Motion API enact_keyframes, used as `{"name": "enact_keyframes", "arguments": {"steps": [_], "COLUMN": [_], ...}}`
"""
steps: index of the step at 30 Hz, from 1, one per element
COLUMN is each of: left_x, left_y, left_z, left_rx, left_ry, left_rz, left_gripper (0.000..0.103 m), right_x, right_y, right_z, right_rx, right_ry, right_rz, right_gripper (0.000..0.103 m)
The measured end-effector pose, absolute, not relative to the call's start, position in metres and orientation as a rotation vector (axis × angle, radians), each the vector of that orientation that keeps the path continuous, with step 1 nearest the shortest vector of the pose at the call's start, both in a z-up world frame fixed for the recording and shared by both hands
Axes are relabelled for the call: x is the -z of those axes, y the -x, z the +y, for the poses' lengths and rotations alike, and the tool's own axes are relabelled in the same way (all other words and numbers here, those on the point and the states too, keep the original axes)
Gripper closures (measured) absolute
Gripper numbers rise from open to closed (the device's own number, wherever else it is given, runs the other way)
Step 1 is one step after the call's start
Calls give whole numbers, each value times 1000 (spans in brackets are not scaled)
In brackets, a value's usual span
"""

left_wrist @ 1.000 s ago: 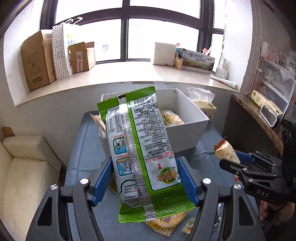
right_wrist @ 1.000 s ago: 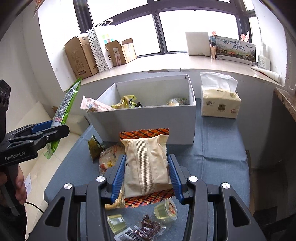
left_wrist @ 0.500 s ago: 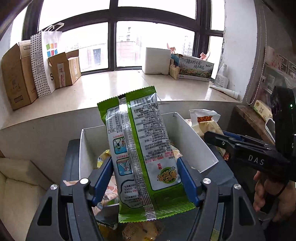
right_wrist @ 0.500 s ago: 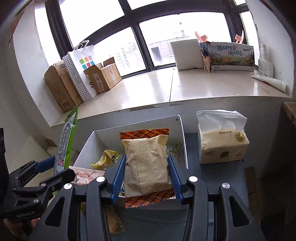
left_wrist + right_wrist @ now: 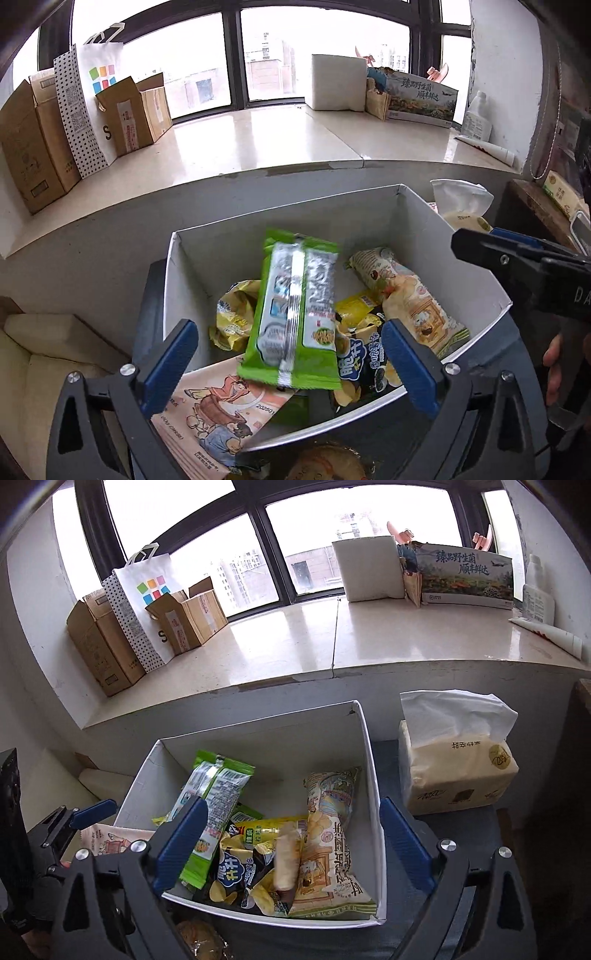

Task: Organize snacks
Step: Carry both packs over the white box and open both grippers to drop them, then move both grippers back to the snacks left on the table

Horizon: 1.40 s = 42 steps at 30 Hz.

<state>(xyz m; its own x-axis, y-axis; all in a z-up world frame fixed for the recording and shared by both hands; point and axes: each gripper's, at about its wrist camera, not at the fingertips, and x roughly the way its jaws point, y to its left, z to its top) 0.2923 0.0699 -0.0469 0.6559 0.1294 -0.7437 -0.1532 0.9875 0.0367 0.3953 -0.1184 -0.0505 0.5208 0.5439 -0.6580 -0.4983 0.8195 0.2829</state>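
A white box (image 5: 476, 258) (image 5: 373, 805) stands on the blue-grey table and holds several snack packs. My left gripper (image 5: 290, 360) is open above the box's near edge. The green snack bag (image 5: 295, 314) (image 5: 210, 805) is free of it and blurred, falling onto the packs inside. My right gripper (image 5: 291, 843) is open over the box. The small beige snack pack (image 5: 288, 856) is blurred and loose between a tall illustrated chip bag (image 5: 328, 842) and a dark chip bag (image 5: 240, 875). The right gripper also shows in the left wrist view (image 5: 517, 258).
A tissue pack (image 5: 458, 764) stands right of the box. An illustrated pink pack (image 5: 218, 410) leans over the box's left front corner. Loose snacks (image 5: 199, 941) lie on the table before the box. Cardboard boxes and a paper bag (image 5: 144, 605) stand on the windowsill.
Both grippers have opened over the box. The green bag has dropped from the left one, and the beige pack has dropped from the right one into the box.
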Motion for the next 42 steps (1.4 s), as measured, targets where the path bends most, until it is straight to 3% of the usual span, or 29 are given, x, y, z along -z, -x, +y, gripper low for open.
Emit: {"name": "enact_keyframes", "arguments": {"steps": [1, 20, 42], "left_x": [47, -5, -9], "left_y": [-291, -209, -132], "left_z": [70, 51, 39], "left_rx": [-156, -71, -54], "left_ry": [35, 65, 146], "left_rz": [837, 706, 694], "left_gripper": [1, 0, 0], "right_x": [50, 24, 36], "right_y": [-395, -313, -226], "right_z": [-120, -162, -215], "right_rx": [-622, -631, -713], "right_ry": [-59, -37, -53], "right_rz": [810, 698, 678], "right_gripper": [0, 0, 0]}}
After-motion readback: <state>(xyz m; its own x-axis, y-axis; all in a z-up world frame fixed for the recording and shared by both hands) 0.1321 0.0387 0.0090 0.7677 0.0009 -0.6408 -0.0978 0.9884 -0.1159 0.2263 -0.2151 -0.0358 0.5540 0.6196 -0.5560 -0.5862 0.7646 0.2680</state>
